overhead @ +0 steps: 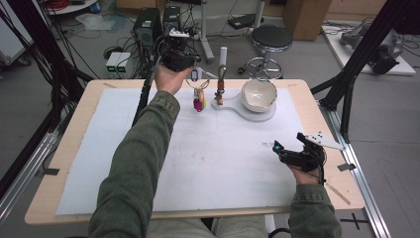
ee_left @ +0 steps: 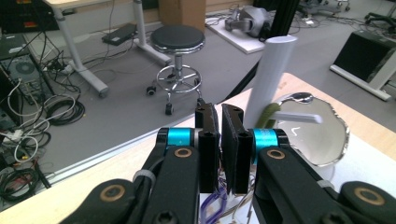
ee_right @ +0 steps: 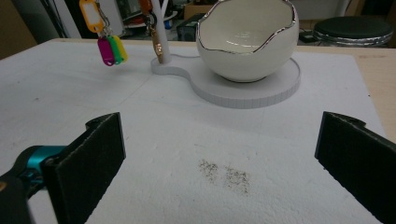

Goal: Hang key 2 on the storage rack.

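We look down from high above the table point(overhead: 74, 129). Our two low, close cameras look across it. All three see the white bowl point(overhead: 259, 94).

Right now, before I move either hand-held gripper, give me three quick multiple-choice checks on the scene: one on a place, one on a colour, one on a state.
1. Where does the white bowl sit?
A. on the bare mat
B. on the round white base
C. on the stool

2. Which colours are the tags at the bottom of the hanging bunch?
A. pink, green, yellow
B. black, white, grey
C. brown only

3. How is the right hand-held gripper?
A. shut on the bowl
B. shut on nothing
C. open

Answers:
1 B: the white bowl stands on the round white base.
2 A: the tags show those three colours in the right gripper view.
3 C: the right hand-held gripper has its jaws wide apart with only mat between them.
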### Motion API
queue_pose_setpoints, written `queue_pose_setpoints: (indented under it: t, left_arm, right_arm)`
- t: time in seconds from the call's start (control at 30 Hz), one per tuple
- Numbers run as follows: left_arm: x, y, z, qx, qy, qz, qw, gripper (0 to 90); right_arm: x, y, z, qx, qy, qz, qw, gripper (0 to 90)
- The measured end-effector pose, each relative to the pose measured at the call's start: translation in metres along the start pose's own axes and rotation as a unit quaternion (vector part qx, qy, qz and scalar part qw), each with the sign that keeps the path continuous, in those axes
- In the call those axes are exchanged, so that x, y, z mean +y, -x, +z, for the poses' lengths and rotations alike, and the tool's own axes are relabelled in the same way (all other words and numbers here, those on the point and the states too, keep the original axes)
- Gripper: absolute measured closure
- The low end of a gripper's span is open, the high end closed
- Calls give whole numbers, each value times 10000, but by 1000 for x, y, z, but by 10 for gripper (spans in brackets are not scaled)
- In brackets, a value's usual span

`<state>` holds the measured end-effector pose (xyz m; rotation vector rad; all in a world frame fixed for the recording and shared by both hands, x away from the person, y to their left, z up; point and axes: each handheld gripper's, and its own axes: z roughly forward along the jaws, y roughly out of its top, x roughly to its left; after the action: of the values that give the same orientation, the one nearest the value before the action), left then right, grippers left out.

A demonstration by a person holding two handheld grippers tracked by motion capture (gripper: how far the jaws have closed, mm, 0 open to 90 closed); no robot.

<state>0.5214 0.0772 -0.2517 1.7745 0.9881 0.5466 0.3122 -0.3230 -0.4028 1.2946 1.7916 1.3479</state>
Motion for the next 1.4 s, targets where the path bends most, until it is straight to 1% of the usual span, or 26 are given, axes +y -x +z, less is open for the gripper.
queue_pose_setpoints:
  t: [0.03,0.07,0.13,0.27,0.37,0.4,0.47,0.53,0.6,0.7,0.8,0.97,1.03,1.07,1.1,1.13,1.2,1.3,1.4]
  left_arm:
    - [0,-1,2,14,-25,1,10000,851]
    - [1,-1,3,42,-18,25,10000,851]
    - [2,-2,6,-24,24,8,10000,851]
    - [7,0,11,-80,31,11,10000,851]
    - [9,1,14,-171,173,-137,9996,851]
    - [10,1,16,-164,137,-126,9997,851]
    - [10,2,18,-167,147,-108,9997,850]
    - [9,1,20,-249,224,-205,9992,851]
    - [9,0,22,-299,252,-285,9988,851]
    - [10,-2,24,-276,226,-266,9990,851]
    - [10,-4,26,-332,300,-346,9984,851]
    - [9,-4,34,-376,191,-353,9985,851]
    - [8,-3,37,-331,126,-352,9988,851]
    - [7,-3,39,-299,103,-396,9987,851]
    - [7,-3,41,-252,67,-483,9985,851]
    - [7,-4,42,-231,43,-508,9984,850]
    - [7,-2,45,-167,28,-618,9979,850]
    - [8,1,49,-184,-55,-599,9980,851]
    - [9,2,53,-151,-122,-597,9980,851]
  right_arm:
    - [0,-1,0,9,-32,10,10000,8]
    - [0,-1,1,7,-32,-33,10000,8]
    - [0,-1,1,4,-37,-29,10000,8]
    - [0,-1,1,1,-33,-22,10000,7]
    - [-1,0,0,-2,-26,-32,10000,8]
    - [-1,0,0,3,-31,-20,10000,8]
    - [-1,0,0,6,-34,-23,10000,8]
    - [-1,0,0,3,-32,-14,10000,8]
    - [-1,0,0,2,-33,-15,10000,8]
    - [-1,0,0,6,-23,-12,10000,8]
    - [-1,0,0,1,-26,-16,10000,7]
    - [-1,0,0,-13,-27,-29,10000,8]
    - [-1,0,-1,-5,-28,-30,10000,8]
    - [-2,0,-2,-5,-23,-26,10000,8]
    - [-2,0,-3,-8,-16,-27,10000,8]
    - [-2,1,-3,-9,-9,-15,10000,8]
    - [-2,1,-3,-11,-17,-3,10000,8]
    - [-2,1,-3,-6,-12,-18,10000,8]
    - [-2,1,-2,-9,-12,-40,10000,8]
